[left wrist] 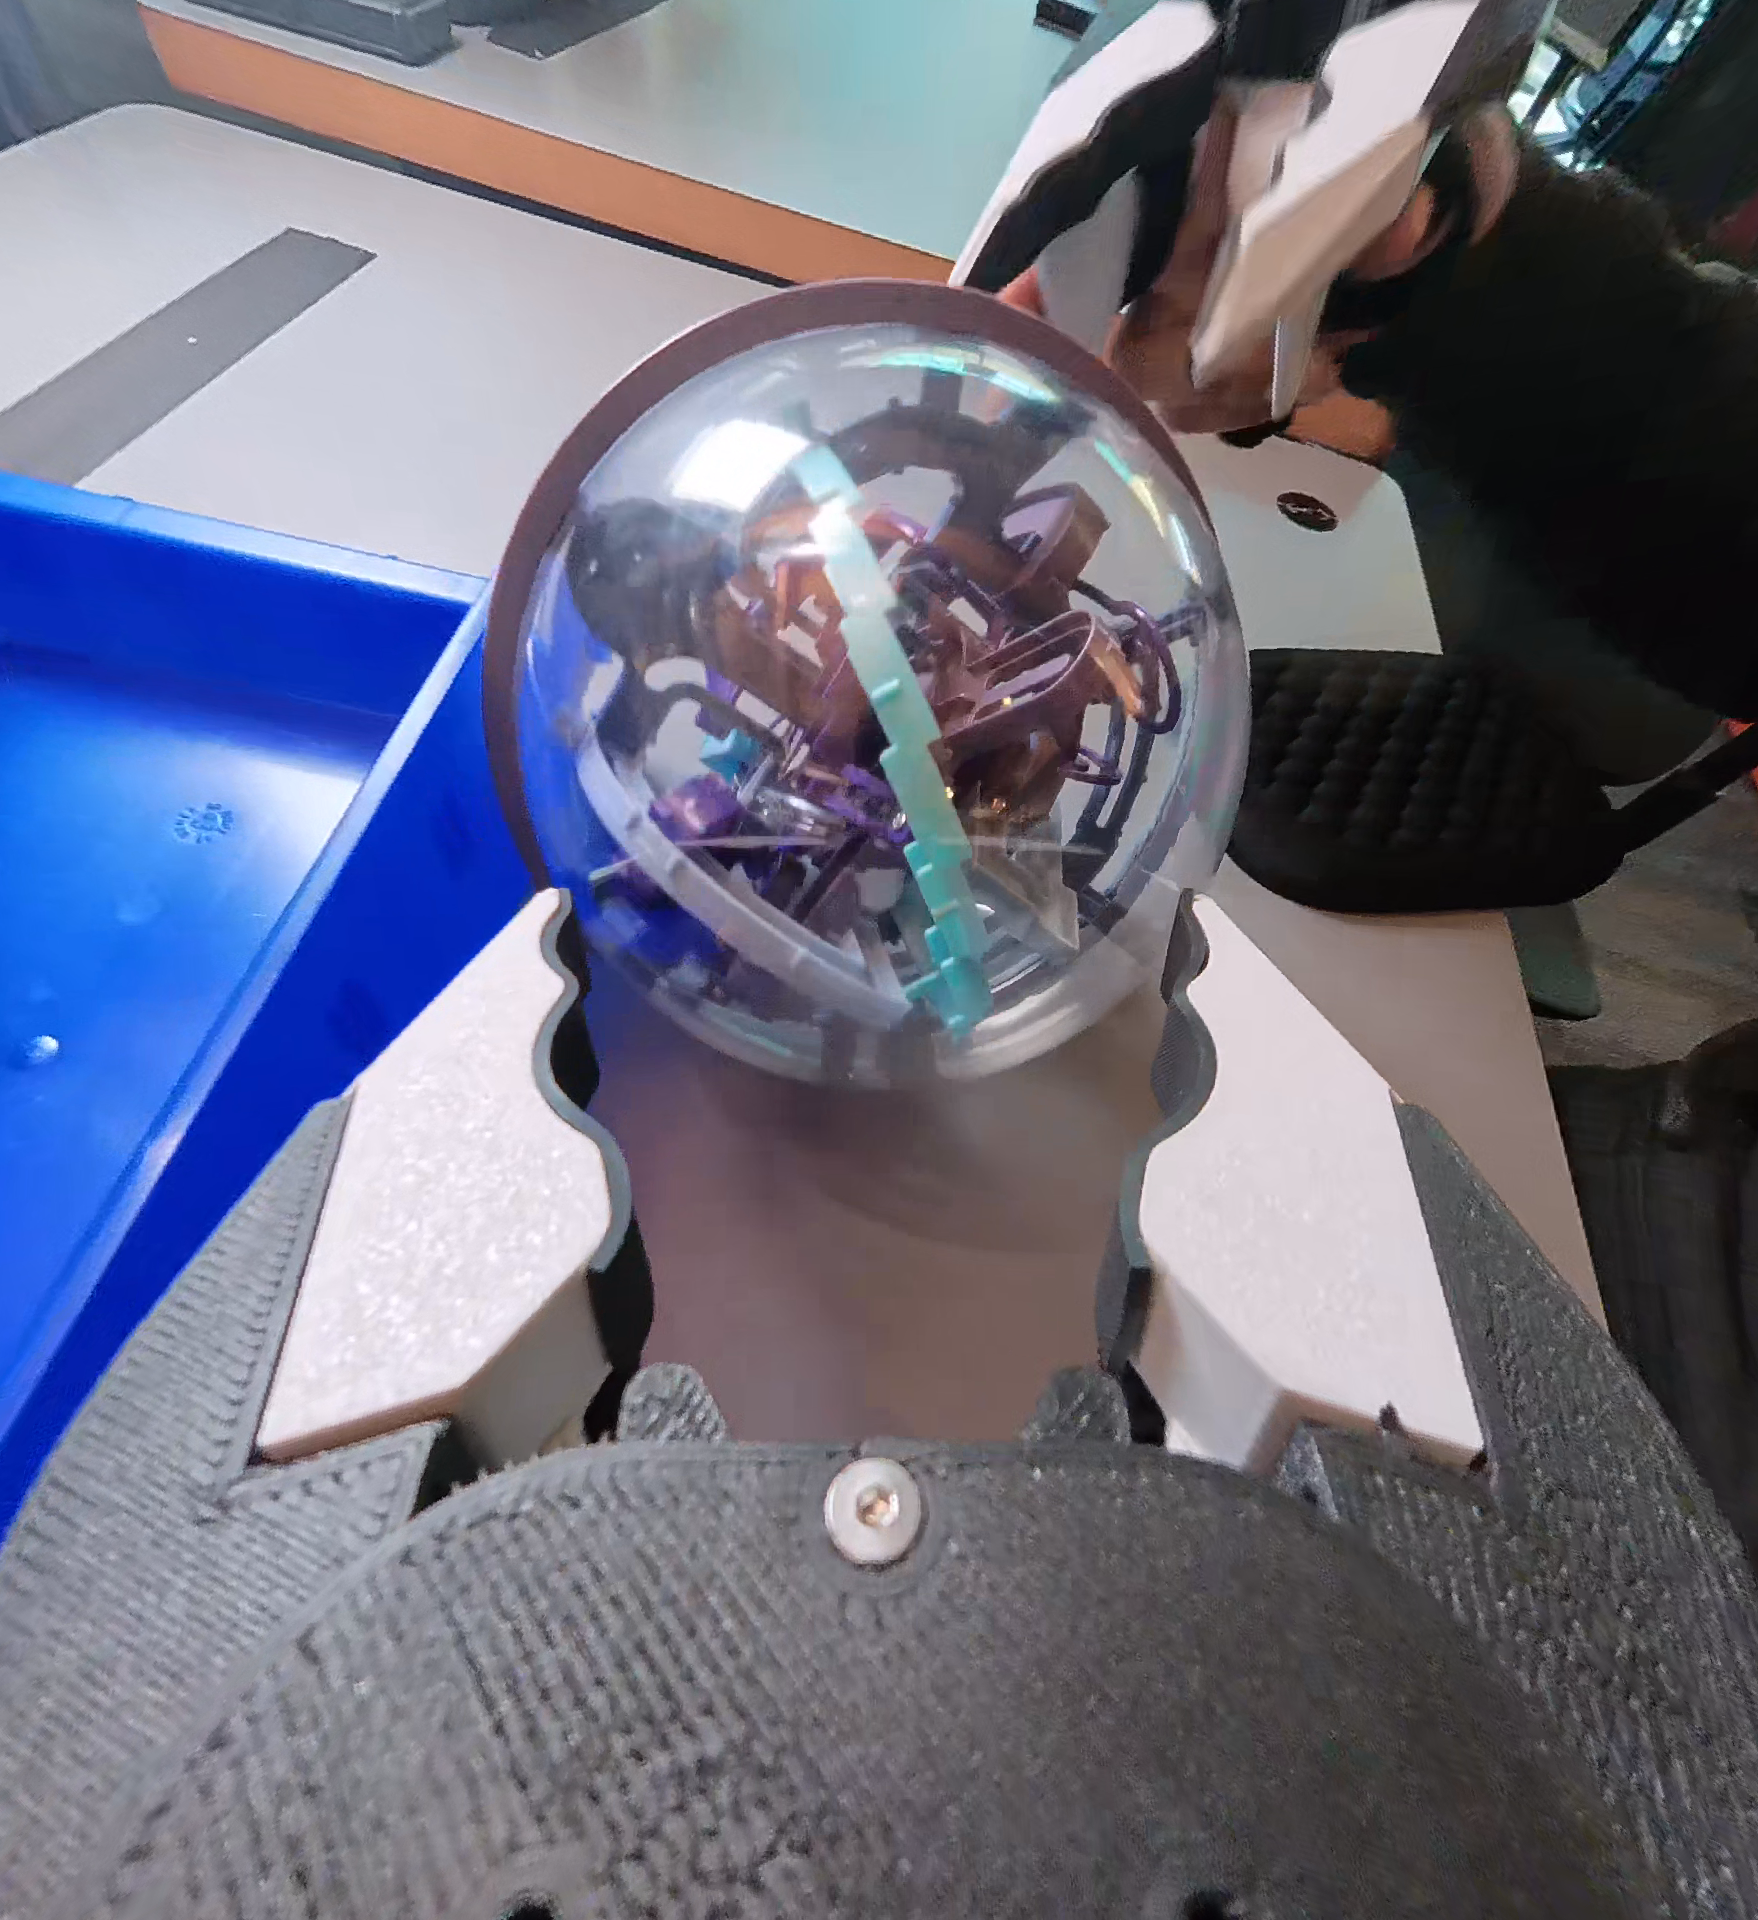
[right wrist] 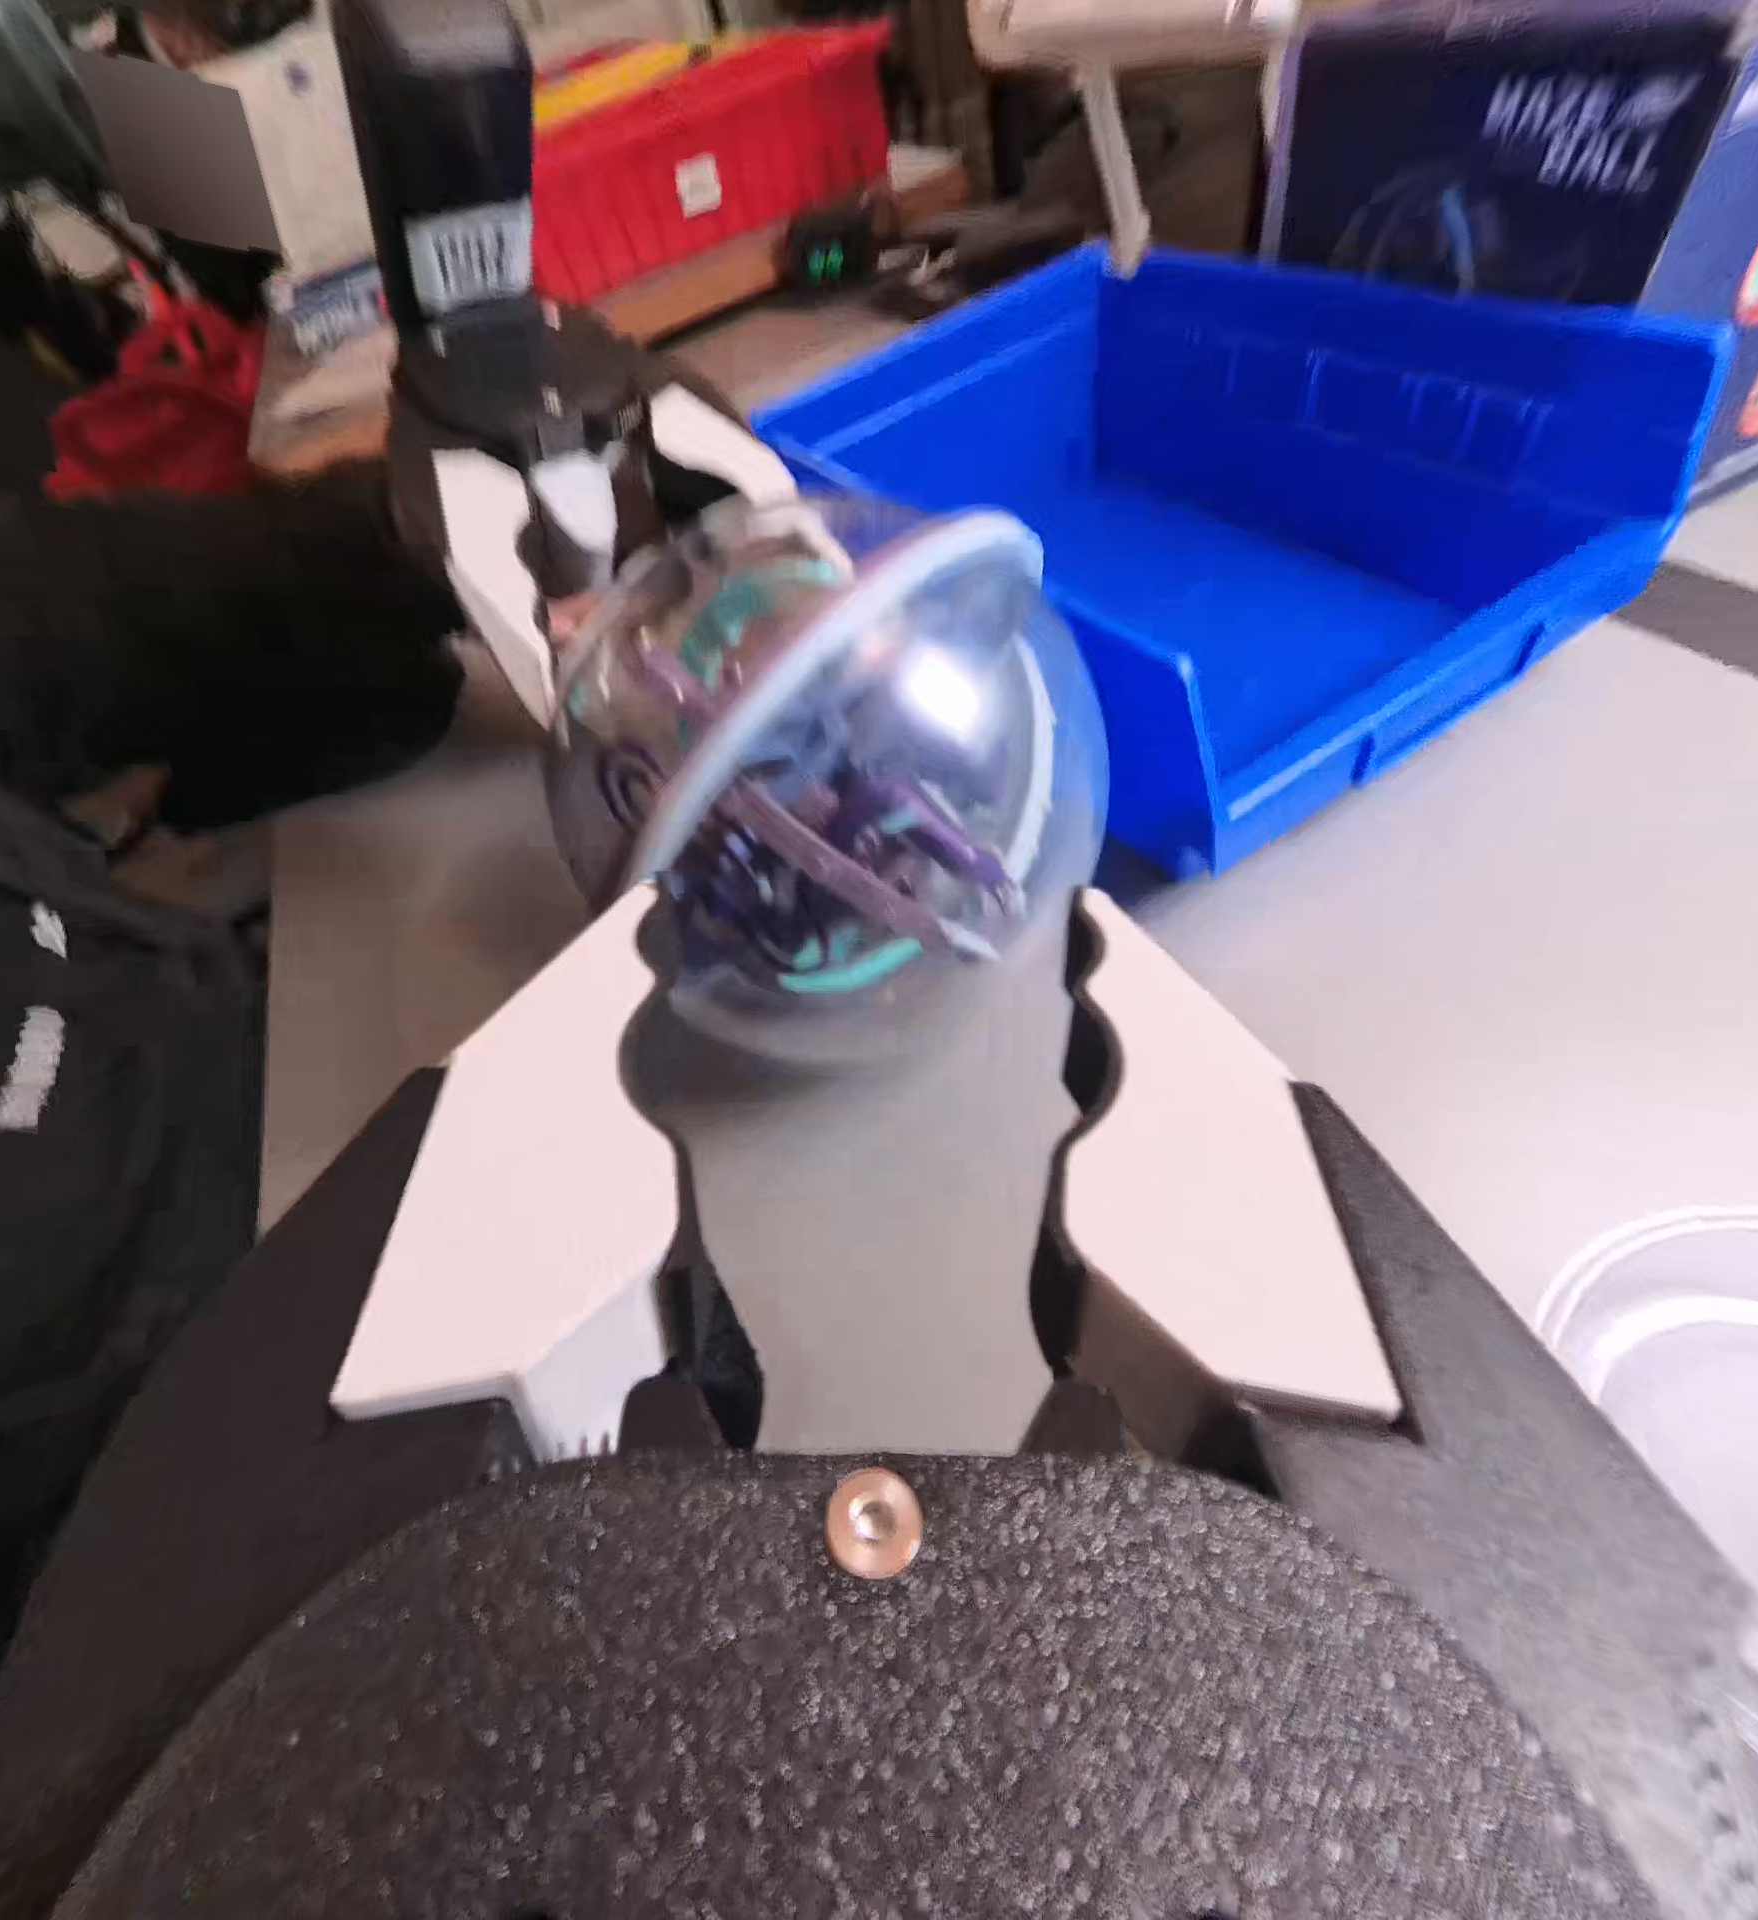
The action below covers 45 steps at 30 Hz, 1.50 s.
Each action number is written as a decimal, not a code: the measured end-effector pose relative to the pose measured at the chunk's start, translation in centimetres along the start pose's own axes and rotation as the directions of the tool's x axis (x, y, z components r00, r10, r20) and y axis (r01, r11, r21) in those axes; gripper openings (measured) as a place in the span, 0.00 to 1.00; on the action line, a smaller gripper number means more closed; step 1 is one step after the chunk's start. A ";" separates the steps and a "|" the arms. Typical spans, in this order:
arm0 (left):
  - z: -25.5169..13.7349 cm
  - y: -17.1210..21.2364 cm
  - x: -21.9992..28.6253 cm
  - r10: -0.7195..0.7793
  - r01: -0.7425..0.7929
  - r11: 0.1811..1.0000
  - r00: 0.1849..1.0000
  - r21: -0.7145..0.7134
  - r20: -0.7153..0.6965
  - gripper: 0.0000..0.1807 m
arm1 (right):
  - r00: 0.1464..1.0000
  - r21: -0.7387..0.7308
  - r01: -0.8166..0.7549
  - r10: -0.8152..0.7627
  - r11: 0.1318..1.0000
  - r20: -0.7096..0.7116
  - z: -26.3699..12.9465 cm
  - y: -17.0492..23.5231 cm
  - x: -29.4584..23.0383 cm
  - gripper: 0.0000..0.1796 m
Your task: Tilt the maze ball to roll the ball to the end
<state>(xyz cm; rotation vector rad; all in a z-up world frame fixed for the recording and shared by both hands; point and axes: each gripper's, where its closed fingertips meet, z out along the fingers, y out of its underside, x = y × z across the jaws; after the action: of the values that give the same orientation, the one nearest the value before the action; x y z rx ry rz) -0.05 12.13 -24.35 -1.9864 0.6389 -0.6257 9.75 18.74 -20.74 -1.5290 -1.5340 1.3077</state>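
Note:
The maze ball (left wrist: 875, 707) is a clear sphere with a dark ring and purple, brown and teal tracks inside. It is held above the grey table (left wrist: 283, 416). My left gripper (left wrist: 870, 904) is shut on its near lower part, one fingertip on each side. My right gripper (right wrist: 859, 914) is shut on it from the opposite side, and the ball (right wrist: 833, 769) looks blurred there. The right gripper (left wrist: 1166, 239) also shows blurred behind the ball, with a hand in a dark sleeve. The left gripper (right wrist: 563, 540) shows behind the ball. I cannot make out the small ball inside.
An open blue bin (left wrist: 179, 727) stands just left of the ball; it also shows in the right wrist view (right wrist: 1322, 623). A clear plastic tub (right wrist: 1706, 1434) sits at the near right. A dark printed box (right wrist: 1477, 135) stands behind the bin. A black chair (left wrist: 1426, 769) is past the table edge.

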 end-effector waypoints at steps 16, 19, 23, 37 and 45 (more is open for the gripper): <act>1.3 2.1 1.1 -0.222 0.217 0.975 0.967 -0.057 -0.122 0.54 | 0.985 -0.049 -0.044 0.051 0.998 0.166 1.7 4.4 -0.5 0.45; 1.2 2.6 1.8 -0.271 0.264 0.962 0.951 -0.069 -0.148 0.54 | 0.983 -0.047 -0.045 0.052 0.998 0.176 1.6 3.7 -0.8 0.45; 1.0 3.2 2.5 -0.335 0.323 0.942 0.927 -0.093 -0.169 0.54 | 0.978 -0.051 -0.070 0.079 0.996 0.193 1.7 2.9 -1.2 0.45; 0.8 3.9 3.6 -0.502 0.486 0.865 0.823 -0.129 -0.268 0.54 | 0.970 -0.088 -0.122 0.137 0.989 0.203 2.5 1.0 -1.4 0.44; 0.0 3.4 2.3 -0.492 0.495 0.867 0.834 -0.054 -0.251 0.54 | 0.967 -0.088 -0.146 0.161 0.985 0.199 2.9 1.7 -1.1 0.43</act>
<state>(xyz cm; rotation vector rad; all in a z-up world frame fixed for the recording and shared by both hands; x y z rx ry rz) 1.02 9.14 -26.91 -2.0858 0.2561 -1.2155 7.89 16.77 -22.97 -1.6279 -1.6320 1.5549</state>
